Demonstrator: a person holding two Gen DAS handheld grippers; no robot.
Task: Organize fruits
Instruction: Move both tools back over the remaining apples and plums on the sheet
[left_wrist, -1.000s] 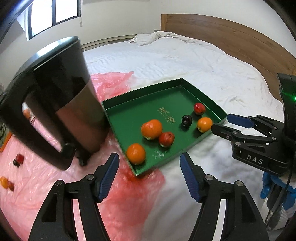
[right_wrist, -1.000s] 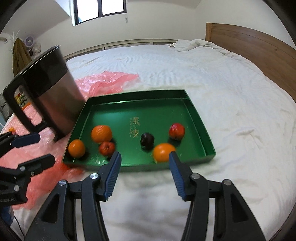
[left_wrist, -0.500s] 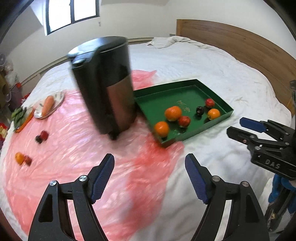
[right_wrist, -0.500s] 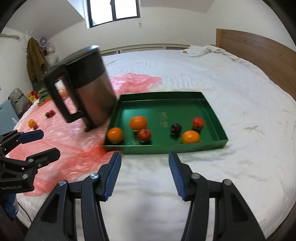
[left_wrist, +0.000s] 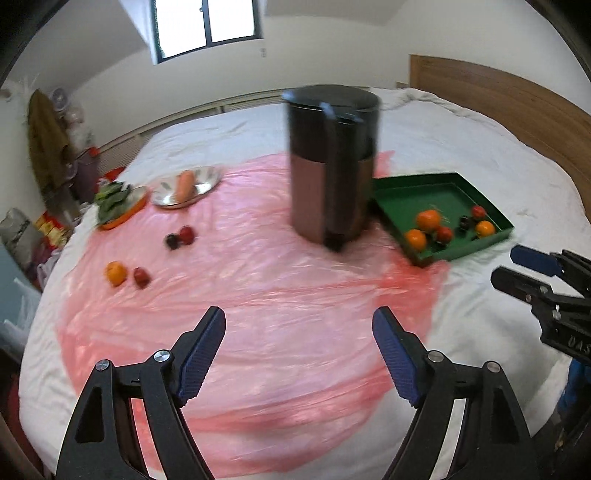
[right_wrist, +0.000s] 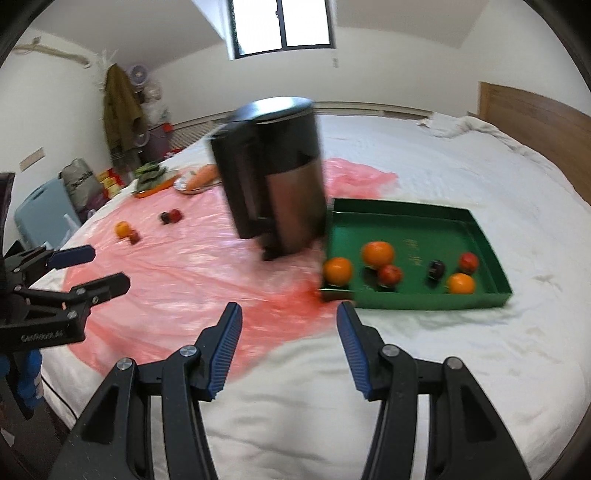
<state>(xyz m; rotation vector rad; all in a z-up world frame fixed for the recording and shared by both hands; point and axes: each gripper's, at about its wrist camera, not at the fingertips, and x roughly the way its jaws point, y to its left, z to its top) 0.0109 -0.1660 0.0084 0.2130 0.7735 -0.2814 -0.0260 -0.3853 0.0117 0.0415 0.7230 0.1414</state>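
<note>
Both your tongs are wide apart, nothing between them. Left tongs (left_wrist: 299, 350) hang over the pink plastic sheet (left_wrist: 258, 302) on the bed (left_wrist: 498, 155); right tongs (right_wrist: 290, 350) sit over the sheet edge/white bedding, just short of the green tray (right_wrist: 424, 302).

Green tray is on the bed at the sheet's right edge, w/ 6 fruits inside: 3 oranges, 2 red ones, 1 dark plum (right_wrist: 436, 268). Biggest orange (right_wrist: 377, 253) touches a red fruit (right_wrist: 389, 275); another orange (right_wrist: 338, 270) is in the near-left corner.

Loose fruit on the sheet, well apart from the tray: small orange (left_wrist: 116, 273) just beside a red fruit (left_wrist: 141, 276), and farther back a dark fruit (left_wrist: 171, 240) touching a red one (left_wrist: 186, 234).

Black/steel kettle (left_wrist: 332, 166) stands btwn loose fruit and tray, just beside the tray's left wall; blurred, looks tilted in right wrist view.

Far left: carrot (left_wrist: 183, 185) on a metal plate (left_wrist: 207, 177), leafy greens (left_wrist: 112, 197) on an orange plate beside it.
</note>
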